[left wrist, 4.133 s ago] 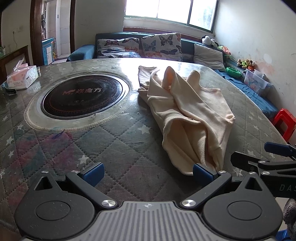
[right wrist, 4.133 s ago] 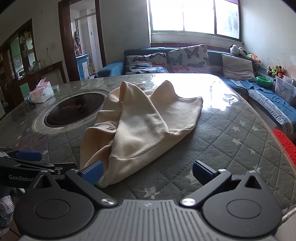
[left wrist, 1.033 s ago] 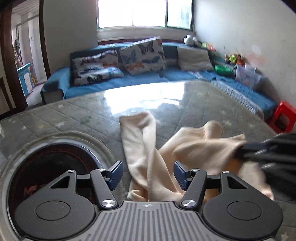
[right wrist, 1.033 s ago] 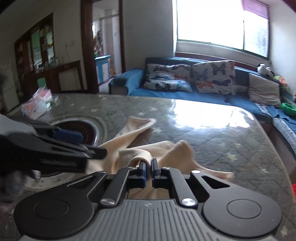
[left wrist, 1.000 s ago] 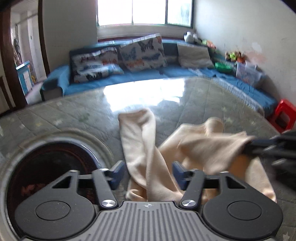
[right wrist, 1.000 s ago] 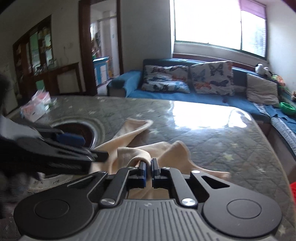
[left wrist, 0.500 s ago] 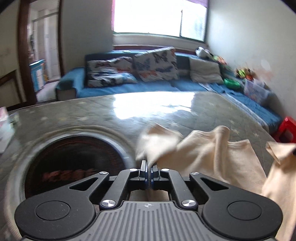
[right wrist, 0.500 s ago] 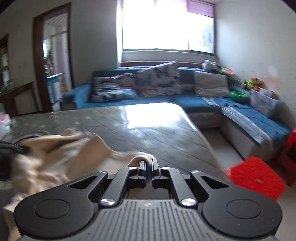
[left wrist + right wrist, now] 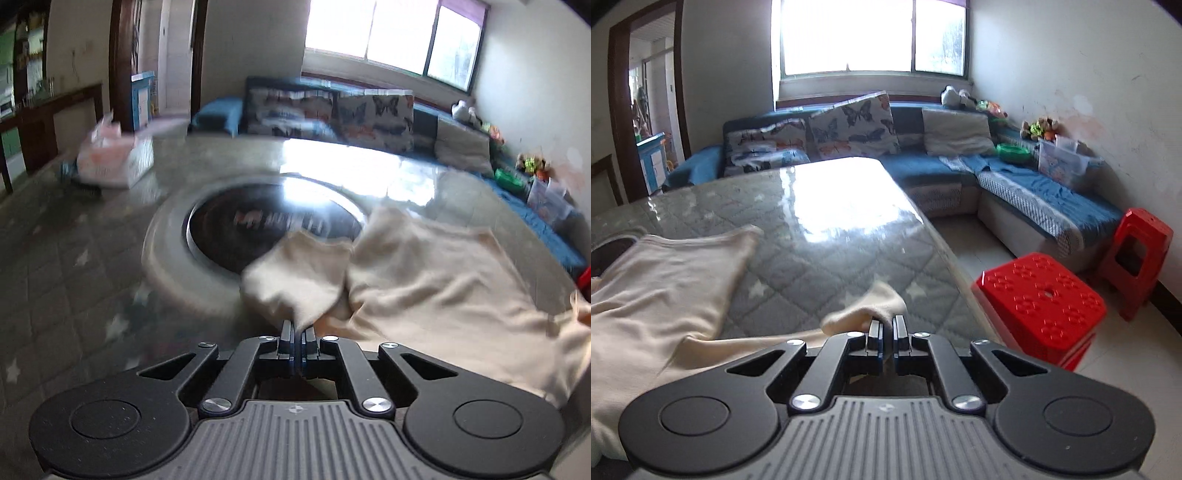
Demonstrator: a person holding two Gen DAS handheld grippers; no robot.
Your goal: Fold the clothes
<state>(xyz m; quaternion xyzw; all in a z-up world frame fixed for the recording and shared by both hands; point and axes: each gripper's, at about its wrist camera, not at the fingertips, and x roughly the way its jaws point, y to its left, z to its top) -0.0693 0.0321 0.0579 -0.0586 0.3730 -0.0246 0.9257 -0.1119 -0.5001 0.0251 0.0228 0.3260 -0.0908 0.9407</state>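
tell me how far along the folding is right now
Early. Done: both tools have their grip. The left tool is shut on one end of the cream garment, and the right tool is shut on another end. In hand: the garment is stretched out between them over the table, part of it lying on the black round plate. Left: no fold is visible yet, so every fold remains.

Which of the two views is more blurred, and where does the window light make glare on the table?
Left wrist view: strong motion blur on the round black cooktop, the tissue box and the cream garment; glare on the glossy table beyond the cooktop. Right wrist view: mostly sharp, only the garment edge at the tool is soft; the window is overexposed, with a white reflection mid-table.
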